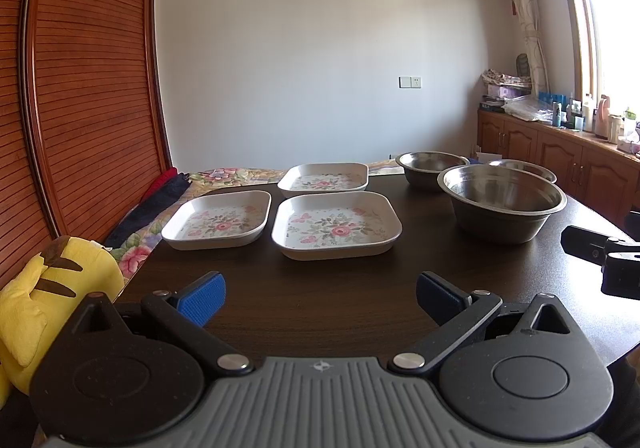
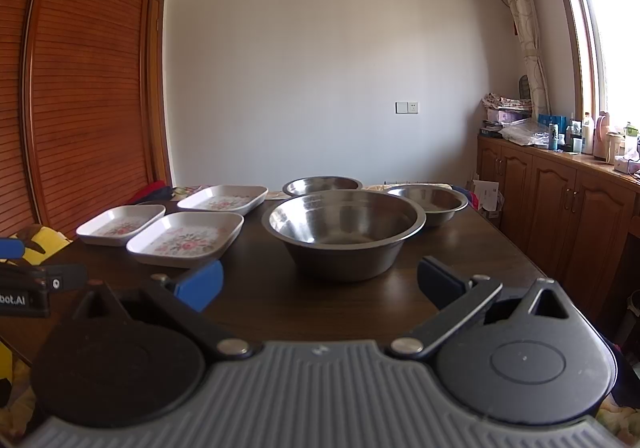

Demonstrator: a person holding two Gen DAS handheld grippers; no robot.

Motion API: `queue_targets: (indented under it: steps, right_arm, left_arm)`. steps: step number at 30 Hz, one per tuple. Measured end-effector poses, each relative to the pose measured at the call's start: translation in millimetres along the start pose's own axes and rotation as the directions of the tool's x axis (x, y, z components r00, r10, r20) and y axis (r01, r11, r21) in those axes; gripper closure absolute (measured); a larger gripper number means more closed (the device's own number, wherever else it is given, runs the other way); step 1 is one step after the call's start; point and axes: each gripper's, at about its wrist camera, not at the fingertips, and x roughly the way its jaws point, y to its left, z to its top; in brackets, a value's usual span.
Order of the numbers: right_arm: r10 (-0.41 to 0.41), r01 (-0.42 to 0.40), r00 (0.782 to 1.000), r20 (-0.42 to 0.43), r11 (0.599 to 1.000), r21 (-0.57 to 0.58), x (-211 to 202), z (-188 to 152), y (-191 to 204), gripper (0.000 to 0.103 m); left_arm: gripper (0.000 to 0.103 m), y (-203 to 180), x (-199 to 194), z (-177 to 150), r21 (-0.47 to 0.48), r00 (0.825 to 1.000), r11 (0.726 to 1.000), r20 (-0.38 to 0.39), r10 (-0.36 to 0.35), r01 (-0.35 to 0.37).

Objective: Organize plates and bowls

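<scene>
Nothing has been gathered yet, so the task looks to be at its very start: three floral square plates and three steel bowls all sit singly on the dark counter [image 1: 340, 312]. Going left to right in the left wrist view, the left plate [image 1: 218, 221] lies at about ten o'clock from the left tongs [image 1: 320, 294], the near plate [image 1: 336, 226] at twelve just beside it, and the far plate [image 1: 324, 178] behind that, also at twelve. Further right come the far-left bowl [image 1: 434, 169], the big near bowl [image 1: 502, 208] at about two o'clock, and a third bowl [image 1: 522, 169] partly hidden behind it. The left tongs hang spread wide with nothing between the blue pads, short of the plates. The right tongs [image 2: 320, 280] are likewise spread and empty, facing the big bowl at twelve o'clock. The next move likely calls for the left tongs to pinch a plate's raised rim and stack it on a neighbour, while the right tongs nest a smaller bowl into the big one.
</scene>
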Motion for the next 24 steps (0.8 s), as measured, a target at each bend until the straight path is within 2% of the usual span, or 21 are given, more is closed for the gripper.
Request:
queue_targets:
  steps: [24]
  right_arm:
    - [-0.003,0.003,1.000,0.001,1.000,0.001,0.3,-0.6,0.0,0.000]
  left_arm:
    - [0.000,0.6,0.5,-1.5,0.000,1.000,1.000,0.001,0.002,-0.002]
